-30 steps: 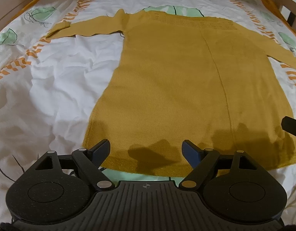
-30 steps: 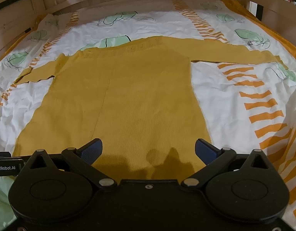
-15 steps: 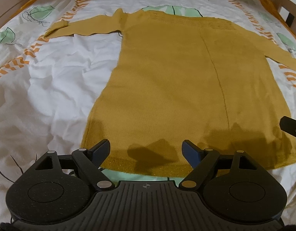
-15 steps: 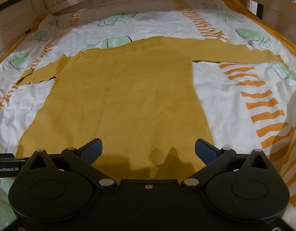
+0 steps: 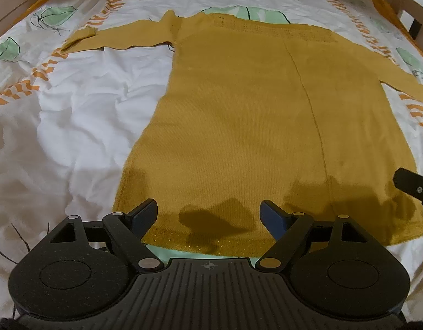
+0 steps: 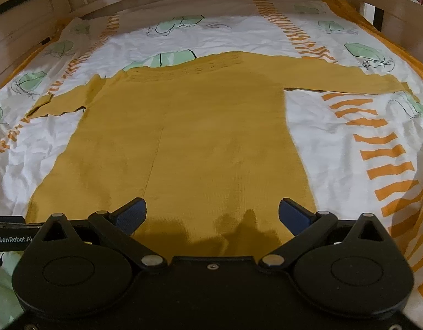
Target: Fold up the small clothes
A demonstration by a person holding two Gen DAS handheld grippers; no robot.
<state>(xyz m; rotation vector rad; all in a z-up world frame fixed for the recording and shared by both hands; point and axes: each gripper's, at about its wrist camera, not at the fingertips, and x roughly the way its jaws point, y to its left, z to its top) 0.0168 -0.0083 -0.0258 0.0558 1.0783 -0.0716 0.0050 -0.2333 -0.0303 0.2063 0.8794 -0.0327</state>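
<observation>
Yellow sweater (image 5: 266, 126) lies flat and spread on the patterned bed sheet (image 5: 82, 126), neckline far, hem near; everything below is placed against it. Left of the sweater: its far-left sleeve (image 5: 115, 37) stretches out over the sheet, cuff turned up a little. Over the hem, left part: left gripper (image 5: 208, 216), jaws wide apart, nothing between them but the hem below; pads do not press the cloth. Compared with a second ago, the sweater sits slightly differently in this view, yet the cloth itself shows the same outline and the same centre crease (image 5: 307, 101); so nothing has been picked up or folded. Over the hem, right part: right gripper (image 6: 212, 216), jaws also wide apart and empty, its shadow falling on the knit. Right of the sweater: the other sleeve (image 6: 349, 81) lies straight out across the orange stripes. Judgement: laying-out is done, folding has not begun. Both tools are poised above the hem, so a first grasp there, or at a sleeve, seems the likely next need.
</observation>
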